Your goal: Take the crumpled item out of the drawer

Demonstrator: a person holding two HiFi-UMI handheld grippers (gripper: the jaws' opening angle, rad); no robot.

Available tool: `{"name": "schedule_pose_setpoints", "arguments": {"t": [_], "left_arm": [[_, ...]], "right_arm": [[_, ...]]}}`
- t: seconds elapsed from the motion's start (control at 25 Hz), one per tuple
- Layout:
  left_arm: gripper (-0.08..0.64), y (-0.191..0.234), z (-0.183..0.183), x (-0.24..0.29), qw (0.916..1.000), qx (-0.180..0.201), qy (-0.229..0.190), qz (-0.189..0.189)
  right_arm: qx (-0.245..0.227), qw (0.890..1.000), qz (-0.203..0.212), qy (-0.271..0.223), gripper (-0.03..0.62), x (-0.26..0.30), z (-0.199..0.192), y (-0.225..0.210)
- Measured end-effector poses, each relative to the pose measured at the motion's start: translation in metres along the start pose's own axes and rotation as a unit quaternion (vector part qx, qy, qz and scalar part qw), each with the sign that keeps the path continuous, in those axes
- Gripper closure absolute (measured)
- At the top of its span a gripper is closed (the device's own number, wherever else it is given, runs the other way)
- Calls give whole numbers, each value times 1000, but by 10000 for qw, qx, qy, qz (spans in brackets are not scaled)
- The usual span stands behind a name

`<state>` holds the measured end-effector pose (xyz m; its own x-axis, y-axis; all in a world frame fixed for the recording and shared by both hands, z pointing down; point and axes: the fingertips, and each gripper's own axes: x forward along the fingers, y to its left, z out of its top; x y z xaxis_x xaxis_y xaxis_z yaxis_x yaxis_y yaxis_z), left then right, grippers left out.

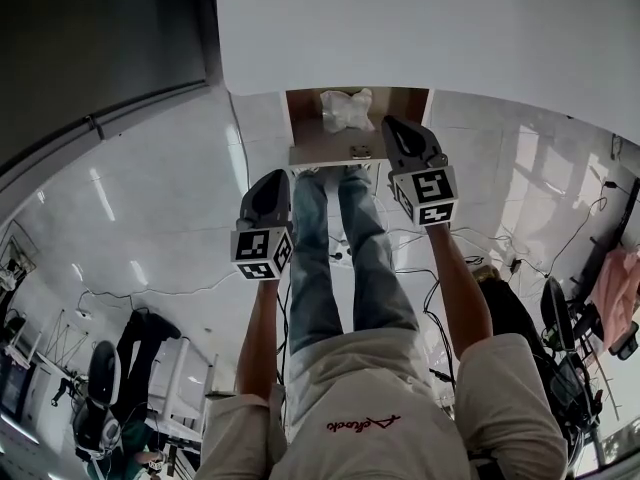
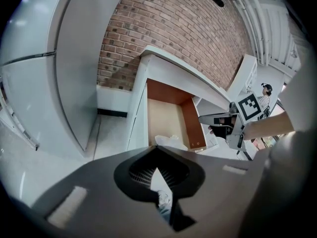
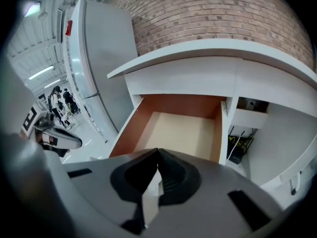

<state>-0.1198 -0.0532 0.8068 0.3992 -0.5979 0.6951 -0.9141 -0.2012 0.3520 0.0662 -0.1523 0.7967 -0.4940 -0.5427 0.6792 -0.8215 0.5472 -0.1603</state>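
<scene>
Fridge (image 2: pixel 29 83): a pale, tall one. It stands left of the table, near the brick wall (image 2: pixel 173 29).
Floor (image 1: pixel 150 228): white and shiny, with cables lying on it.
Left tool (image 1: pixel 272 183): it is held in front of the drawer, lower and to the left of it, and it does not touch the drawer. In the left gripper view the two jaws of this tool (image 2: pixel 154 152) meet at their tips. There is nothing between them.
Table (image 1: pixel 420 28): its top is white and the drawer comes out from under its edge.
Drawer (image 1: pixel 330 154): it is pulled open. It has brown side walls (image 3: pixel 130 130), a light bottom and a pale front panel.
Crumpled item (image 1: pixel 346 110): it is white. It lies inside the open drawer on the bottom, about in the middle of the width. From the left gripper view the item (image 2: pixel 168 142) is seen close to the front end of the drawer. No tool touches it.
Legs (image 1: pixel 340 258): the person wears blue jeans and stands just before the drawer.
Right tool (image 1: pixel 398 128): it is at the right front corner of the drawer, nearer to the drawer than the left tool. Its jaws (image 3: pixel 158 155) are pressed together and hold nothing.
</scene>
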Motion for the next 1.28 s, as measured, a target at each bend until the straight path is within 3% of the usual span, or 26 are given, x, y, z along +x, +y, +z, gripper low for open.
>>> {"name": "schedule_pose_setpoints", "arguments": {"t": [0.48,0.92,1.24,1.28], "left_arm": [[551,5,-14,2,10000,-28,30,-15],[551,9,-23,4,9999,-102,26,15],[551,17,-29,3,9999,-131,33,57],[551,17,-30,4,9999,-132,33,55]], "right_arm": [[-224,9992,53,339,580,54,9,-22],[-1086,9875,510,1022,580,82,-18,-7],[-808,9781,700,1784,575,90,-46,-8],[-752,9767,738,1872,533,91,-49,-7]]}}
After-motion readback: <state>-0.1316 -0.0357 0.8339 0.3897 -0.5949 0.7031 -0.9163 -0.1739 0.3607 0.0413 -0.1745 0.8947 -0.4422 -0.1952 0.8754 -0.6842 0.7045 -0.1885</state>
